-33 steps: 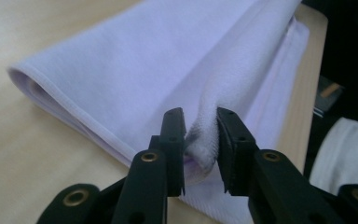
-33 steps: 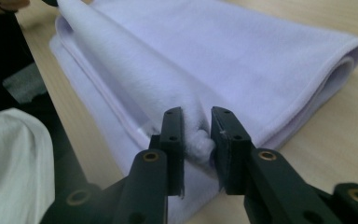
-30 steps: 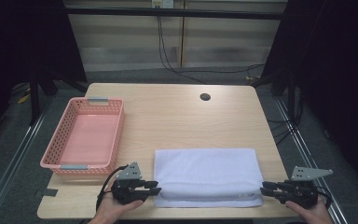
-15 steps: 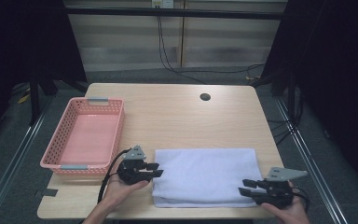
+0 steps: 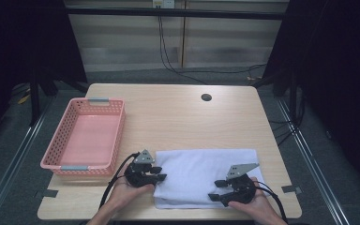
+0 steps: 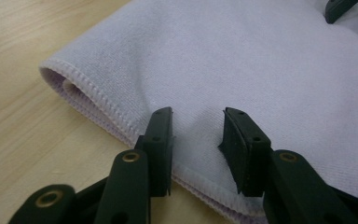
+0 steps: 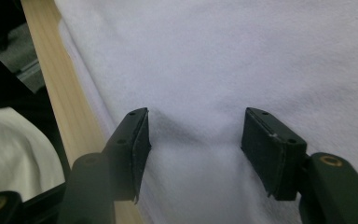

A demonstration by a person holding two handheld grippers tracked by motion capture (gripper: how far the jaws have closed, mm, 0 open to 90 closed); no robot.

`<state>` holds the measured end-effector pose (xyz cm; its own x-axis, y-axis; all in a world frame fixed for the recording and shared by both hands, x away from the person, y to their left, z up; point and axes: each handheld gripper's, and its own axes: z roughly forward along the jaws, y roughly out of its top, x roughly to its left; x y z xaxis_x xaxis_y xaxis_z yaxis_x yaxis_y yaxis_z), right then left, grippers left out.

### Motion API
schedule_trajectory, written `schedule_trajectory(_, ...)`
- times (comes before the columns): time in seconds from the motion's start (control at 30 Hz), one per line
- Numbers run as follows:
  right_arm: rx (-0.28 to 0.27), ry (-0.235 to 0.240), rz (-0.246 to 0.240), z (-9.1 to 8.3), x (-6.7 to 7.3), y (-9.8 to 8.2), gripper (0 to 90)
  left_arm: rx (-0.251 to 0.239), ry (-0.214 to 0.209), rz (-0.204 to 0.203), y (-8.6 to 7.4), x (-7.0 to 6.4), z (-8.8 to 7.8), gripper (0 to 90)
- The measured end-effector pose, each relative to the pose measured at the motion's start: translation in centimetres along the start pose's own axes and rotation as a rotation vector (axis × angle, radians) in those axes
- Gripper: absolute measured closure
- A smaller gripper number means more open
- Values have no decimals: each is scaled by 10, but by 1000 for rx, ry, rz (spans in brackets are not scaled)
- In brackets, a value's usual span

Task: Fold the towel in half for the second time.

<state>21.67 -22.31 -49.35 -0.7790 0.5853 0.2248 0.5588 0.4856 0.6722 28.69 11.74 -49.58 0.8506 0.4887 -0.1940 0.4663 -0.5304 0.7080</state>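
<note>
A folded white towel [image 5: 199,171] lies at the table's front middle. My left gripper [image 5: 162,173] sits at its left end; in the left gripper view [image 6: 196,122] the jaws stand apart over the hemmed edge of the towel [image 6: 261,60], tips resting on the cloth, and they have just been opening. My right gripper [image 5: 214,190] lies over the towel's front right part; its jaws [image 7: 196,128] are wide apart above the flat cloth [image 7: 223,51], have just been opening, and pinch nothing.
A pink mesh basket [image 5: 115,129] stands empty at the left of the wooden table [image 5: 178,117]. A round hole [image 5: 206,97] sits near the far edge. The table's front edge [image 7: 51,74] runs close beside the right gripper.
The right gripper has slid left from beyond the towel's right end onto the towel, and its jaws have spread. The left gripper has shifted a little right and away from the front edge.
</note>
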Motion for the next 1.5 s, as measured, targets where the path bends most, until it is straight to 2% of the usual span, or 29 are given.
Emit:
schedule_trajectory(0.07, 4, -25, -7, -5, -1, -5, 443, -2, -29, 1, 1, -2, 3, 621)
schedule_trajectory(0.17, 9, -52, -17, -13, -3, -11, 458, -2, -33, 4, 4, -3, 6, 621)
schedule_trajectory(0.33, 18, -71, 18, -25, -10, -18, 470, 5, -59, -8, 12, -4, 14, 617)
schedule_trajectory(0.4, 21, -63, 43, -25, -10, -17, 438, 8, -73, -17, 15, -2, 13, 611)
schedule_trajectory(0.43, 20, -62, 41, -25, -8, -15, 415, -2, -78, -32, 18, 1, 11, 601)
schedule_trajectory(0.5, 1, -46, 31, -21, -3, -9, 398, -27, -45, -38, 25, 7, 6, 572)
schedule_trajectory(0.53, -18, -28, 28, -18, 0, -5, 383, -52, -40, -51, 28, 11, 4, 572)
schedule_trajectory(0.57, -31, -16, 24, -16, 4, 0, 367, -55, -44, -59, 32, 15, 2, 572)
schedule_trajectory(0.63, -43, 15, -1, -8, 14, 11, 348, -61, -24, -58, 38, 23, 0, 571)
schedule_trajectory(0.67, -50, 33, -11, -3, 18, 16, 340, -77, -24, -79, 41, 27, 0, 568)
schedule_trajectory(0.73, -57, 74, -36, 7, 27, 26, 324, -103, -4, -94, 44, 35, 1, 560)
schedule_trajectory(0.77, -58, 90, -47, 12, 31, 31, 314, -111, -6, -110, 45, 39, 3, 559)
schedule_trajectory(0.83, -64, 135, -67, 24, 38, 39, 308, -108, 18, -115, 47, 44, 5, 559)
schedule_trajectory(0.87, -52, 149, -76, 30, 41, 44, 308, -110, 12, -128, 47, 44, 6, 559)
schedule_trajectory(0.9, -40, 159, -91, 37, 45, 48, 308, -101, 4, -118, 46, 45, 6, 558)
schedule_trajectory(0.97, -28, 173, -106, 48, 51, 53, 312, -94, 14, -119, 46, 45, 7, 549)
schedule_trajectory(1.0, -16, 196, -111, 56, 54, 57, 314, -96, 13, -121, 45, 46, 8, 541)
schedule_trajectory(1.1, -7, 214, -137, 70, 64, 67, 326, -82, 31, -122, 42, 50, 10, 520)
schedule_trajectory(1.13, -3, 217, -154, 73, 67, 70, 328, -93, 35, -127, 42, 51, 11, 514)
schedule_trajectory(1.27, 11, 230, -172, 86, 72, 77, 327, -87, 44, -152, 41, 56, 15, 502)
schedule_trajectory(1.33, 36, 216, -179, 92, 75, 75, 293, -79, 47, -156, 40, 58, 17, 493)
schedule_trajectory(1.4, 33, 211, -182, 94, 77, 72, 279, -77, 66, -141, 39, 58, 16, 493)
schedule_trajectory(1.5, 35, 186, -207, 95, 81, 69, 282, -85, 59, -164, 38, 60, 15, 482)
